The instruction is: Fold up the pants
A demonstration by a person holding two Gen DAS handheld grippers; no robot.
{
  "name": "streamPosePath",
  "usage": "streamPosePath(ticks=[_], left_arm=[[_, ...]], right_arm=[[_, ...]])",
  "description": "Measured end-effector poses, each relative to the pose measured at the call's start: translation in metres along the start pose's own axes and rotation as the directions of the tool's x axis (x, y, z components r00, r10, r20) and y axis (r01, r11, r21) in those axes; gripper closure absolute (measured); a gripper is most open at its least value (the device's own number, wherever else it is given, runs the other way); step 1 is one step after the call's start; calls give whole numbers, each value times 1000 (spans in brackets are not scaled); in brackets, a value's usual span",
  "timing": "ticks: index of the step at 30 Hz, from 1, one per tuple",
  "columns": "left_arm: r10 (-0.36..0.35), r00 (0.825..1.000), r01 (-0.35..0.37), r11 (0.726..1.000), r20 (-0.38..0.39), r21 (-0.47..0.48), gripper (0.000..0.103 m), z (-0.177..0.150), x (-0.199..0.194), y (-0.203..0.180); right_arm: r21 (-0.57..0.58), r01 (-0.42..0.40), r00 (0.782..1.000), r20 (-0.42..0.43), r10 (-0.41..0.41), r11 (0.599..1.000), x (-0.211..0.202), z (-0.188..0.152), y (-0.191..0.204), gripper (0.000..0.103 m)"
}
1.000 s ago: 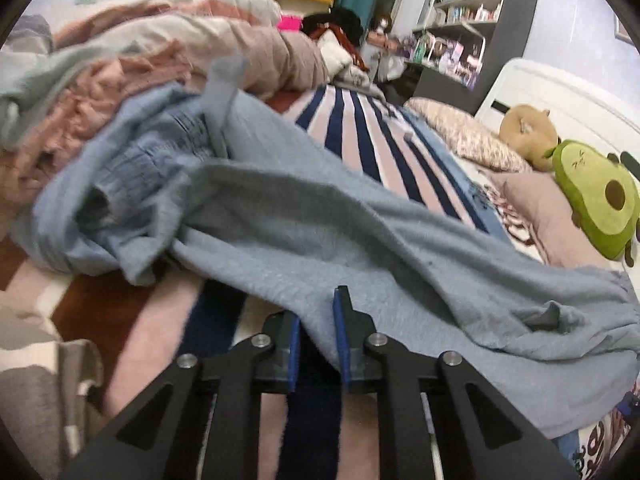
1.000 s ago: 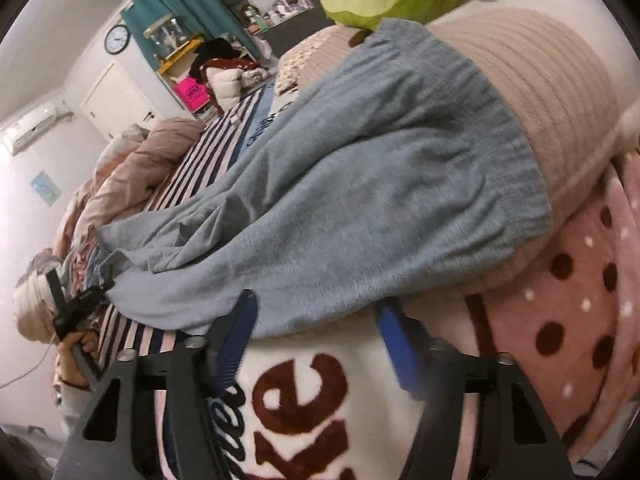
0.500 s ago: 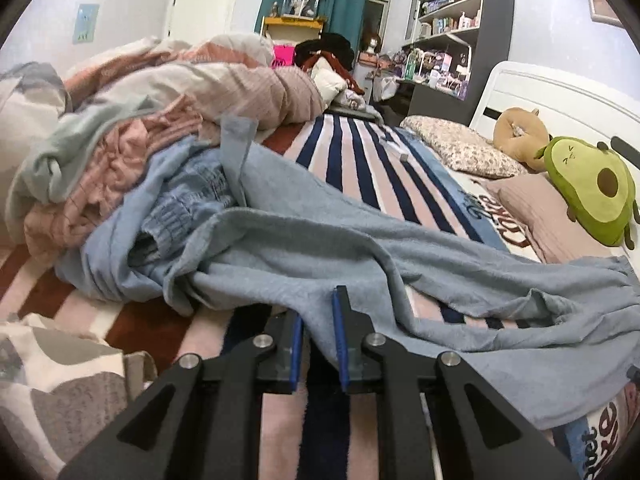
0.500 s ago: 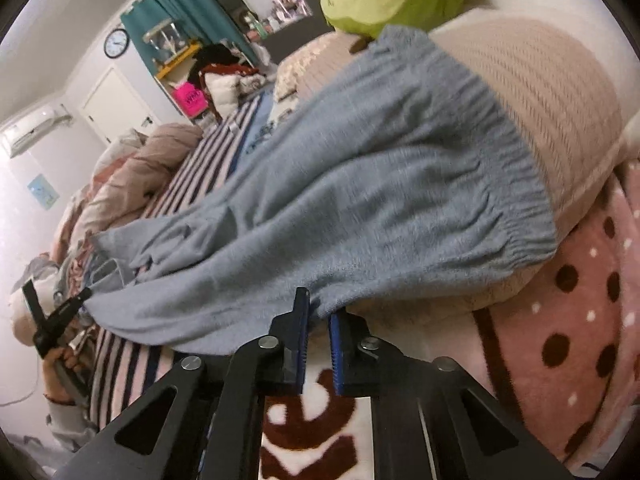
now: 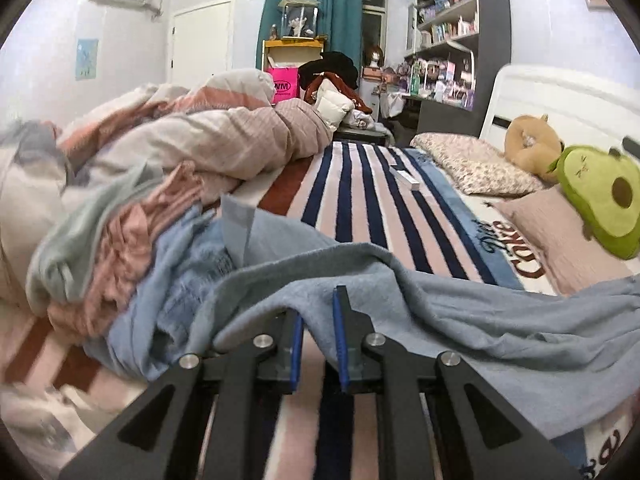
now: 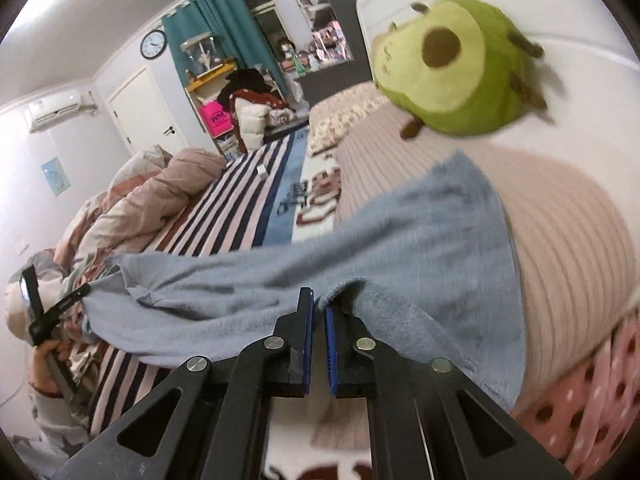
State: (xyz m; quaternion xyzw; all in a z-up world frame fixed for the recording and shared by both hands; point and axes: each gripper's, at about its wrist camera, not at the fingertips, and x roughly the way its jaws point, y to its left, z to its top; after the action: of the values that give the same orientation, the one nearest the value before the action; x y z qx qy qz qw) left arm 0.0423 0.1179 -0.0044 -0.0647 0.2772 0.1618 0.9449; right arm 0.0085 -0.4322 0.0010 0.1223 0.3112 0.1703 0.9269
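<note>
The grey-blue pants [image 5: 460, 320] stretch across the striped bed between both grippers. My left gripper [image 5: 318, 320] is shut on the leg end, with the cloth draped over its left finger. In the right wrist view the pants [image 6: 400, 248] hang in a taut band from my right gripper [image 6: 318, 312], which is shut on the waist-end edge, lifted off the bed. The waistband lies against a pink ribbed pillow [image 6: 560, 240]. The left gripper [image 6: 56, 308] shows far left there, pinching the other end.
A heap of bedding and clothes [image 5: 160, 168] lies left, with a light blue garment [image 5: 180, 272] next to the pants. An avocado plush [image 6: 448, 64], a brown plush [image 5: 528, 144] and pillows sit by the white headboard. A small white box [image 5: 406, 178] lies on the striped blanket [image 5: 360, 200].
My right gripper closed on the waist-end edge and lifted it. My left gripper, shut throughout, rose with the leg end. The pants went from lying spread to hanging taut.
</note>
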Motion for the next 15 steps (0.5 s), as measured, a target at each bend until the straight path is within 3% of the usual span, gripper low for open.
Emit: streamPosePath(ticks=[7,15], left_arm=[[10,999,-4,992,-45,124,92,21,33,-25],[5,993,17,984,-122,179,90,-2,35,-25]], right_arm=[[-60,32,999,36,-30,998,19,36,9,103],[-75,2,1000,22,0,997,42,43,4,103]])
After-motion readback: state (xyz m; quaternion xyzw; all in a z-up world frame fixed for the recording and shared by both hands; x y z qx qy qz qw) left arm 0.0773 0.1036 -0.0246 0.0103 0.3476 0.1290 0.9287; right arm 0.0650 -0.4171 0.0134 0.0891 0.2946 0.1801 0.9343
